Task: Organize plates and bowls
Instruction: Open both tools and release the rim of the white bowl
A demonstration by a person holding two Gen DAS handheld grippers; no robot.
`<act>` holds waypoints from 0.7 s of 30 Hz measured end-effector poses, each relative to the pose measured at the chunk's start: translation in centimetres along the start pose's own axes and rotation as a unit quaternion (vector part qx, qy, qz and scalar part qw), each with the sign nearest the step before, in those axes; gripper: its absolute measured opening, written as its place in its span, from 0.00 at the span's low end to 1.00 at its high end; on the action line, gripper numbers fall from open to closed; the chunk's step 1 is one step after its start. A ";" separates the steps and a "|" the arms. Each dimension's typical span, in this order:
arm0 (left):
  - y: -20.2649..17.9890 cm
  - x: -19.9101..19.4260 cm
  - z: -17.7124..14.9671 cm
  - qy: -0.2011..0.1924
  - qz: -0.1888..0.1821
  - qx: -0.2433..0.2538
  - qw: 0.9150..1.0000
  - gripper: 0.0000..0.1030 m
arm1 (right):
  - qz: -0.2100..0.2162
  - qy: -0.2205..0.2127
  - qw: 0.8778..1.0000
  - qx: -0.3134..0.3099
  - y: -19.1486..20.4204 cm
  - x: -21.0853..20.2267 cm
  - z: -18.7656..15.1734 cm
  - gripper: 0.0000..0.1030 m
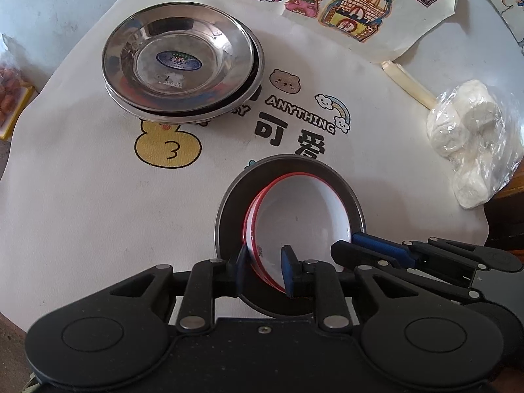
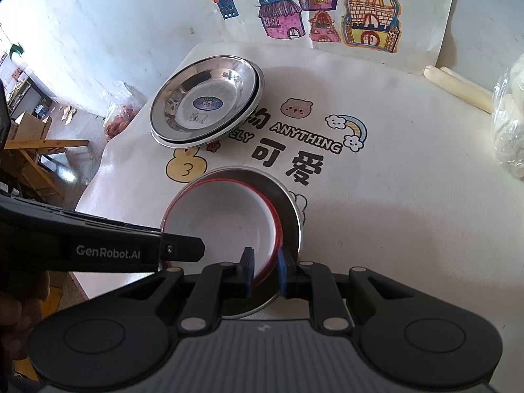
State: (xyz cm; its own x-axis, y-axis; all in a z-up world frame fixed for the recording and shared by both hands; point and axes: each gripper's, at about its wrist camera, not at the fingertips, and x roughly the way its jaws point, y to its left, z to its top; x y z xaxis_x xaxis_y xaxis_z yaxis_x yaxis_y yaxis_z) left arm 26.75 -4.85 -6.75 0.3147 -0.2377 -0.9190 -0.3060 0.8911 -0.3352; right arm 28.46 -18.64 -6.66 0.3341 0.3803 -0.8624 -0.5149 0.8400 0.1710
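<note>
A white bowl with a red rim (image 1: 301, 209) sits inside a steel plate (image 1: 350, 193) on the printed cloth; both also show in the right wrist view, the bowl (image 2: 222, 222) and the plate (image 2: 288, 203). My left gripper (image 1: 265, 270) is shut on the bowl's near-left rim. My right gripper (image 2: 265, 270) is shut on the bowl's near-right rim. Each gripper shows in the other's view. A stack of shiny steel plates (image 1: 180, 59) lies farther back on the left and also shows in the right wrist view (image 2: 206, 101).
A bag of white buns (image 1: 471, 137) and a pale stick (image 1: 409, 83) lie at the right. Children's drawings (image 1: 347, 3) lie at the back. A bag of orange snacks (image 1: 9, 91) sits at the far left edge. Wooden furniture (image 2: 39, 150) stands beyond the table's left edge.
</note>
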 end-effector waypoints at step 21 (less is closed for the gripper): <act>2.4 -4.0 0.6 -0.044 0.019 -0.018 0.999 0.99 | -0.046 -0.035 0.998 0.013 -2.4 -3.9 0.5 0.84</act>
State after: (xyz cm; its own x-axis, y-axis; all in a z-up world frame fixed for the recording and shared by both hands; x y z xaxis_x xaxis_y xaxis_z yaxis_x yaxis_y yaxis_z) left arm 25.29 -1.56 -3.76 0.3796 -0.1675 -0.9099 -0.3507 0.8840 -0.3090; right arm 28.78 -21.95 -3.47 0.4336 0.3265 -0.8399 -0.4596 0.8818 0.1055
